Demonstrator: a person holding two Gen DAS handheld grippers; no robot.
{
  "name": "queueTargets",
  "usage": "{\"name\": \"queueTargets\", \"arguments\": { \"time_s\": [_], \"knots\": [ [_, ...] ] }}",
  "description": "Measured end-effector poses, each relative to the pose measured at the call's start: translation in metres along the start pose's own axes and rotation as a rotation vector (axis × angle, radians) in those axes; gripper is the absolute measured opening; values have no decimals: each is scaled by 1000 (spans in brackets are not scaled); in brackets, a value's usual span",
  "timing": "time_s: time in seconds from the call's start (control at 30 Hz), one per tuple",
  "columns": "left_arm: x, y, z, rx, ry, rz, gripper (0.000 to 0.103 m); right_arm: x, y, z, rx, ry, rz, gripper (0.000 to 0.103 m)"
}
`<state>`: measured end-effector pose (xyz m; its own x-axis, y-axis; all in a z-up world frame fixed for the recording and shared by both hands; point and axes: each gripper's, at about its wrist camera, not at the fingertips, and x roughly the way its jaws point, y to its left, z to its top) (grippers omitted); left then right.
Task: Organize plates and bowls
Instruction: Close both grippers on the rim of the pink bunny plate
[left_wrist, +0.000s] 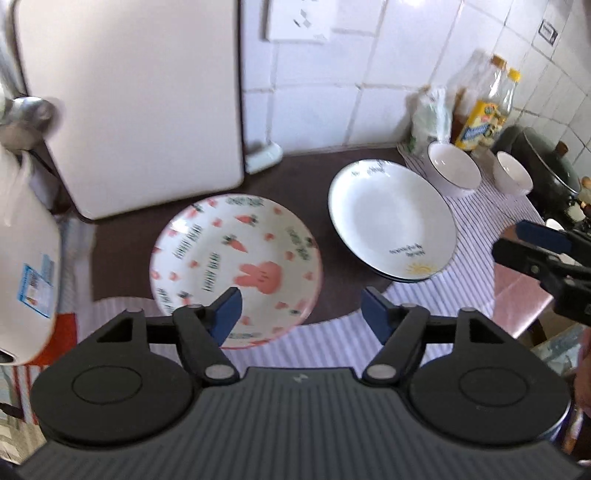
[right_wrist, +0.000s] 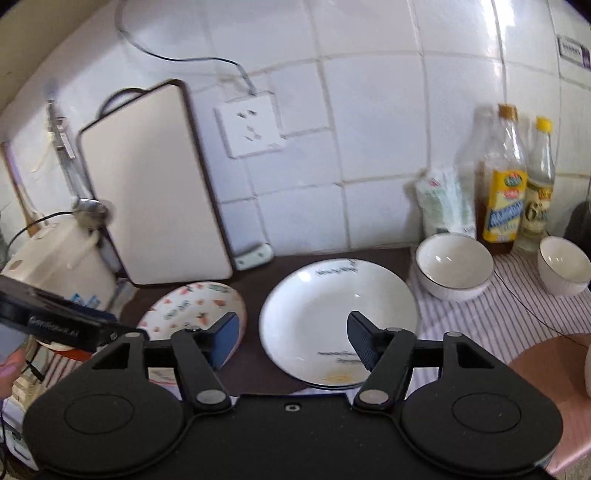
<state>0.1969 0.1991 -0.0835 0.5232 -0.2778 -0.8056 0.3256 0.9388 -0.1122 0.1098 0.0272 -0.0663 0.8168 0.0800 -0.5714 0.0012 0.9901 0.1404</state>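
A carrot-and-rabbit patterned plate (left_wrist: 236, 266) lies on the dark counter; it also shows in the right wrist view (right_wrist: 192, 306). To its right lies a white plate with a sun motif (left_wrist: 391, 221) (right_wrist: 332, 317), stacked on another. Two white bowls (left_wrist: 454, 168) (left_wrist: 513, 177) stand behind it on a striped cloth, also in the right wrist view (right_wrist: 454, 266) (right_wrist: 565, 266). My left gripper (left_wrist: 301, 314) is open and empty above the patterned plate's near edge. My right gripper (right_wrist: 293, 338) is open and empty above the white plate's near left edge.
A cream cutting board (right_wrist: 155, 192) leans on the tiled wall. A white kettle (right_wrist: 59, 258) stands at the left. Bottles (right_wrist: 502, 184) and a bag (right_wrist: 443, 203) stand at the back right. A dark pot (left_wrist: 546, 166) sits at the far right.
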Motion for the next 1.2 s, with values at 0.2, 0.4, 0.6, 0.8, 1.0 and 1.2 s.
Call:
{"name": "queueTargets", "arguments": {
  "time_s": [0.2, 0.4, 0.6, 0.8, 1.0, 1.2],
  "knots": [
    [-12, 30, -14, 48, -144, 78, 92, 2, 37, -4, -18, -40, 46, 90],
    [-9, 53, -20, 76, -251, 132, 103, 33, 62, -17, -33, -112, 49, 91],
    [18, 74, -24, 52, -281, 163, 103, 85, 75, -27, -55, -60, 47, 91],
    [66, 105, -22, -35, -221, 154, 103, 140, 76, -55, -7, 21, 26, 90],
    [121, 139, -14, -148, -24, 153, 98, 175, 65, -70, 118, 149, 65, 89],
    [141, 154, -8, -127, 36, 99, 77, 185, 64, -64, 178, 206, 118, 80]
  ]
}}
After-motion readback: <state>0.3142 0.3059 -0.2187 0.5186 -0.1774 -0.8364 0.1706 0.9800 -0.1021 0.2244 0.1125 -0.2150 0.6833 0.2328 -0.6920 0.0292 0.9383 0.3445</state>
